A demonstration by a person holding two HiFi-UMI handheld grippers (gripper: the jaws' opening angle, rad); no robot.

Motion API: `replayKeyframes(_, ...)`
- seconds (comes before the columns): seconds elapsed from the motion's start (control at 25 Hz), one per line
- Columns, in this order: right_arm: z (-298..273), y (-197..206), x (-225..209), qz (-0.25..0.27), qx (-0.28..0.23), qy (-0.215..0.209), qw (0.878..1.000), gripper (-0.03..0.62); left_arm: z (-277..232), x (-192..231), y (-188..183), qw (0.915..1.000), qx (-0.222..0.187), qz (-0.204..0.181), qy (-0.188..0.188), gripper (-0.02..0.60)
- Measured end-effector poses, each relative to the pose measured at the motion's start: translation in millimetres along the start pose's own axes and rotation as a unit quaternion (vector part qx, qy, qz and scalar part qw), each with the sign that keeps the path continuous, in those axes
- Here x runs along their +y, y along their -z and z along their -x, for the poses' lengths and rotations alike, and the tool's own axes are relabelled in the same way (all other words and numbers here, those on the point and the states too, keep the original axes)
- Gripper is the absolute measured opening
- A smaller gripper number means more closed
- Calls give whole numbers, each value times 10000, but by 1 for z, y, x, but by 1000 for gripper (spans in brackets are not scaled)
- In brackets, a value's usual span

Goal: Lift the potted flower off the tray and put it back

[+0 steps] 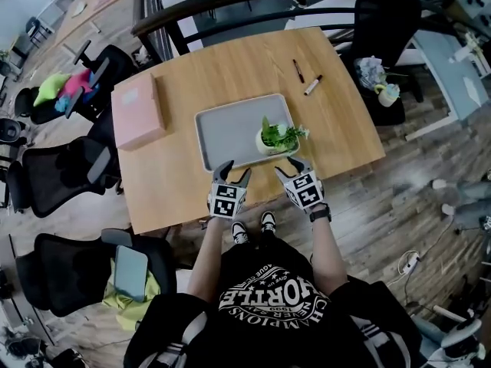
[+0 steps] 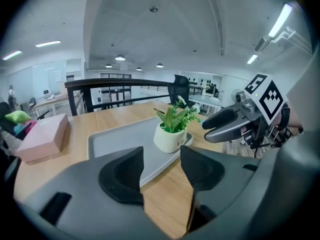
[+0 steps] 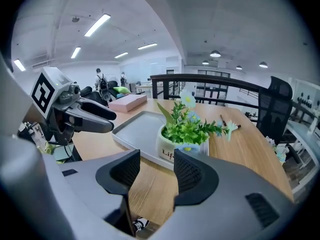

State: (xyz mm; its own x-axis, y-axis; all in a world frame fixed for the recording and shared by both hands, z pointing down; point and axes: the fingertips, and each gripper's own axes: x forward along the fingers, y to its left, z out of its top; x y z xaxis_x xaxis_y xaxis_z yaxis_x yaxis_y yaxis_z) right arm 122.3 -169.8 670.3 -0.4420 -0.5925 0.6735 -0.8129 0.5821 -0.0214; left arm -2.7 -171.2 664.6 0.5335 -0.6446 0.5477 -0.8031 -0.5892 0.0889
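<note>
Left tongs (image 1: 235, 169) | right tongs (image 1: 288, 165) both spread | glossy round pot (image 1: 270, 149) | flat grey tray (image 1: 226, 133)

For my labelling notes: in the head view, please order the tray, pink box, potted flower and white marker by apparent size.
1. tray
2. pink box
3. potted flower
4. white marker

The grey tray (image 1: 226, 133) is holding a cream pot (image 1: 268, 146) with green leaves (image 1: 278, 134); left of the tray, a pink box (image 1: 138, 112) is lying. The left gripper (image 1: 235, 170) and right gripper (image 1: 290, 167) are wearing black-and-white markers (image 1: 225, 200).
</note>
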Motion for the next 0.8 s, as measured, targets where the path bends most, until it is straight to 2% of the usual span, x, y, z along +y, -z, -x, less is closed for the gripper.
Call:
replayKeyframes(0.32, 20, -57, 31, 14, -417, -78, 9991, 175, 53, 29, -28, 9979, -525, 73, -383, 238)
replayKeyframes(0.64, 45, -121, 55, 78, -950, -161, 9953, 172, 104, 43, -65, 9947, -935, 83, -421, 224)
replayKeyframes(0.8, 61, -152, 60, 162, -1270, -88, 9917, 166, 132, 52, -96, 9897, -1294, 3, -614, 204)
